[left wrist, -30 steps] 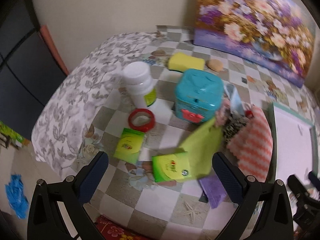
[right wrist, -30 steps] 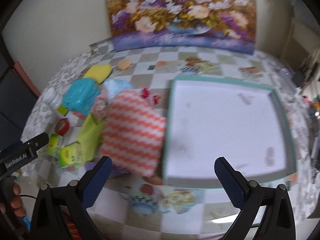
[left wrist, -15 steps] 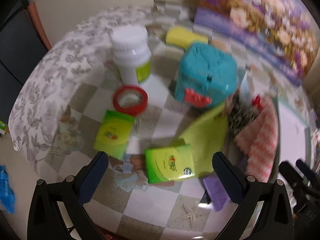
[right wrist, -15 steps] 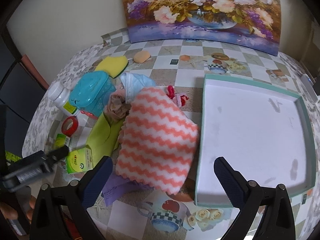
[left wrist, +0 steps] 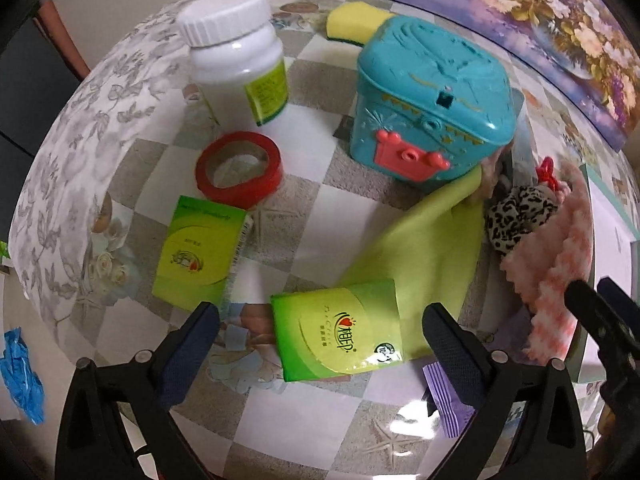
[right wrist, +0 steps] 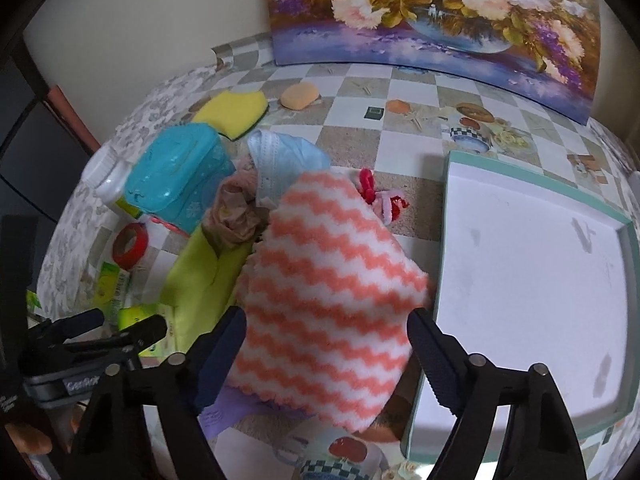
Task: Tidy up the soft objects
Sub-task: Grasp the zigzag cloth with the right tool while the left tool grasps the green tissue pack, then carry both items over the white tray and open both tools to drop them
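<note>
Lying crumpled near the middle of the surface (right wrist: 404, 92), a fluffy cloth with orange and white zigzag stripes (right wrist: 328, 280) sits just left of the shallow white tray with a teal rim (right wrist: 536, 288). The right gripper (right wrist: 324, 344) hangs over the cloth's near end; its fingers have just been closing and now stand partly open with the cloth between them, the dark pads at its two edges, though whether they press on it cannot be told. A flat yellow-green cloth (left wrist: 432, 248) spreads left of the striped one, with a crumpled beige stocking (right wrist: 236, 216) and a pale blue lace-edged garment (right wrist: 280, 156) at its far end. A leopard-print scrunchie (left wrist: 516, 216) lies between the green cloth and the striped one. The left gripper (left wrist: 320, 344) is poised above a yellow-green tissue packet (left wrist: 340, 336) that overlaps the green cloth's near corner; its fingers are wide open and hold nothing, one on either side of the packet. A second tissue packet (left wrist: 200, 252) lies further left, beside a red tape roll (left wrist: 239, 168). Behind these stand a white plastic bottle with a ribbed cap (left wrist: 236, 60) and a teal toy chest with a pink clasp (left wrist: 432, 104). A yellow sponge (right wrist: 232, 110) lies beyond the chest, and a floral painting (right wrist: 436, 12) leans against the wall.
</note>
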Available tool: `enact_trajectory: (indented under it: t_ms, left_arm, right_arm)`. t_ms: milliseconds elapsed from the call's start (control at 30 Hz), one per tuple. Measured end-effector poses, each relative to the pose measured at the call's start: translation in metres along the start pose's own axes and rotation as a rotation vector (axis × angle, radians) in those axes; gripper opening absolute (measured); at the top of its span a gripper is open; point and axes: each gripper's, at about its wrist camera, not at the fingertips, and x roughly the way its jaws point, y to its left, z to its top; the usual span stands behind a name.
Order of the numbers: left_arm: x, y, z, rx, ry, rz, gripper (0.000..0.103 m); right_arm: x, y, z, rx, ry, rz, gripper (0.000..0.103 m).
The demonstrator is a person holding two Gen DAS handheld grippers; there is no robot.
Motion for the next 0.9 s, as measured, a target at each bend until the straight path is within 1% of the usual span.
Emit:
enact_trajectory:
  t_ms: [67,133,200,233,267,300,333,367,433,467,533,633,767,900]
  left_arm:
    - [0.003,-0.003,0.001,0.006,0.011,-0.008,0.092]
    - [0.007,-0.005,0.001,0.006,0.022,-0.017,0.089]
    - [0.009,-0.006,0.001,0.005,0.028,-0.018,0.088]
    - [0.01,-0.006,0.002,0.005,0.029,-0.016,0.085]
    - [0.011,-0.006,0.002,0.006,0.032,-0.015,0.078]
    - [0.013,-0.003,0.003,0.005,0.036,-0.019,0.075]
    - [0.014,-0.003,0.004,0.001,0.043,-0.027,0.072]
    - [0.015,-0.003,0.004,-0.006,0.051,-0.036,0.068]
    - [0.018,-0.002,0.006,-0.013,0.053,-0.041,0.066]
    - [0.018,-0.002,0.006,-0.012,0.051,-0.037,0.066]
    - [0.017,-0.002,0.006,-0.009,0.045,-0.029,0.066]
    - [0.011,-0.005,0.003,-0.014,0.042,-0.033,0.066]
    - [-0.003,-0.002,-0.001,-0.027,0.032,-0.035,0.066]
    - [-0.013,0.001,-0.001,-0.054,0.017,-0.037,0.066]
  right_arm:
    - [0.004,0.0,0.001,-0.008,0.007,-0.011,0.076]
    - [0.007,0.0,0.002,-0.014,0.014,-0.006,0.064]
    - [0.01,0.002,0.003,-0.025,0.021,-0.004,0.057]
    - [0.011,0.002,0.003,-0.029,0.023,-0.004,0.053]
    - [0.013,0.002,0.003,-0.031,0.028,0.0,0.051]
    - [0.014,0.002,0.003,-0.03,0.032,0.003,0.047]
    - [0.015,0.001,0.003,-0.026,0.037,0.007,0.041]
    - [0.015,0.001,0.003,-0.023,0.039,0.01,0.037]
    - [0.015,0.0,0.003,-0.018,0.038,0.012,0.03]
    - [0.014,-0.001,0.003,-0.017,0.035,0.014,0.03]
    - [0.011,0.0,0.003,-0.02,0.027,0.018,0.024]
    - [0.006,-0.001,0.004,-0.013,0.012,0.033,0.018]
    - [-0.004,-0.004,0.005,0.005,-0.006,0.065,0.017]
    - [-0.016,-0.006,0.007,0.005,-0.043,0.082,0.015]
